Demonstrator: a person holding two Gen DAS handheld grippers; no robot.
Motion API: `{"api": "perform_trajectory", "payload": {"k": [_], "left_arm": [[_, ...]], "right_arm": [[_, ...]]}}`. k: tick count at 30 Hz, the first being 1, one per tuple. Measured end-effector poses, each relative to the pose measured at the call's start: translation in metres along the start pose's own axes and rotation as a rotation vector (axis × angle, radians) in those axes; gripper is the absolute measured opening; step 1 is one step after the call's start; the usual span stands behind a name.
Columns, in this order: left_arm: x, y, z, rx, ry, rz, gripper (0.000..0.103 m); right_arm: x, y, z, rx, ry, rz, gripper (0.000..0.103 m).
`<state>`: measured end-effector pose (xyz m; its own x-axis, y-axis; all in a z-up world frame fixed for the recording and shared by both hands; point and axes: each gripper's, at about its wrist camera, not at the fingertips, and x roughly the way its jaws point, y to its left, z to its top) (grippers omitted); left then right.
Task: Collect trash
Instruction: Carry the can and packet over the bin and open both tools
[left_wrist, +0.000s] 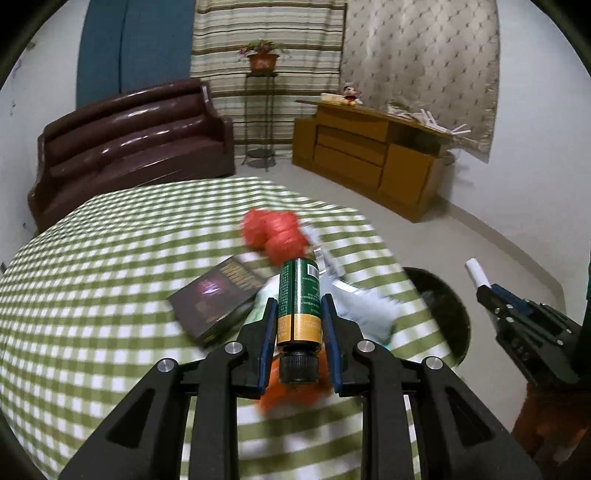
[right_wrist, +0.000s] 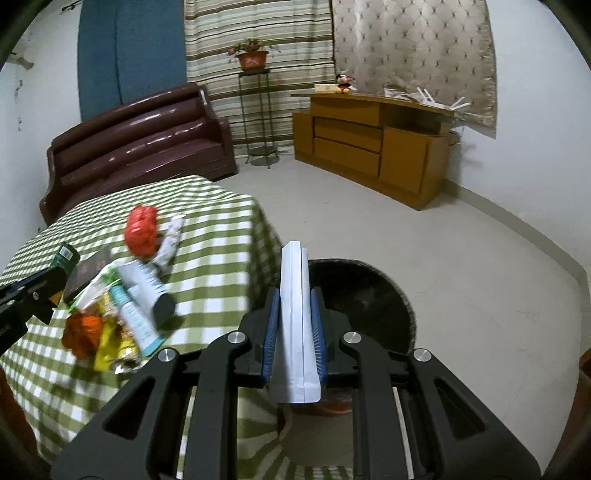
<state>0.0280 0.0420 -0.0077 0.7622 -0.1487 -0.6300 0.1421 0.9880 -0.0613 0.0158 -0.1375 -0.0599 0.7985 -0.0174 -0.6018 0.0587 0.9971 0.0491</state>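
Note:
My left gripper (left_wrist: 299, 306) is shut on a green and gold bottle (left_wrist: 300, 295) with a black cap, held above the checked table (left_wrist: 92, 266). My right gripper (right_wrist: 295, 295) is shut on a flat white paper package (right_wrist: 293, 317), held above the dark round bin (right_wrist: 369, 295) beside the table. The right gripper also shows in the left wrist view (left_wrist: 487, 291). Trash lies on the table: a red crumpled bag (right_wrist: 142, 230), white tubes and wrappers (right_wrist: 136, 295), an orange wrapper (right_wrist: 83, 332), a yellow packet (right_wrist: 107, 347).
A dark book (left_wrist: 218, 295) lies on the table next to the trash. The bin also shows in the left wrist view (left_wrist: 443, 306). A brown sofa (right_wrist: 140, 147), a plant stand (right_wrist: 258, 122) and a wooden cabinet (right_wrist: 373, 144) stand at the far wall.

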Motion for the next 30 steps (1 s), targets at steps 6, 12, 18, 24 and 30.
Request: {"api": "perform_trajectory", "payload": {"k": [6,12,18,24,30], "left_arm": [[0.021,-0.04,0.016,0.04,-0.009,-0.044,0.025],[0.041,-0.077,0.024,0.094,-0.003,-0.073,0.025],[0.069,-0.099,0.026,0.124,0.027,-0.068,0.025],[0.091,-0.117,0.031,0.142,0.048,-0.056,0.025],[0.108,-0.131,0.035,0.16,0.063,-0.049,0.025]], "right_arm": [[0.01,-0.019,0.007,0.017,0.005,-0.027,0.017],[0.022,-0.033,0.008,0.026,0.01,-0.036,0.017],[0.038,-0.048,0.009,0.042,0.022,-0.028,0.017],[0.051,-0.061,0.011,0.06,0.029,-0.02,0.018],[0.059,-0.067,0.012,0.063,0.025,-0.019,0.018]]}}
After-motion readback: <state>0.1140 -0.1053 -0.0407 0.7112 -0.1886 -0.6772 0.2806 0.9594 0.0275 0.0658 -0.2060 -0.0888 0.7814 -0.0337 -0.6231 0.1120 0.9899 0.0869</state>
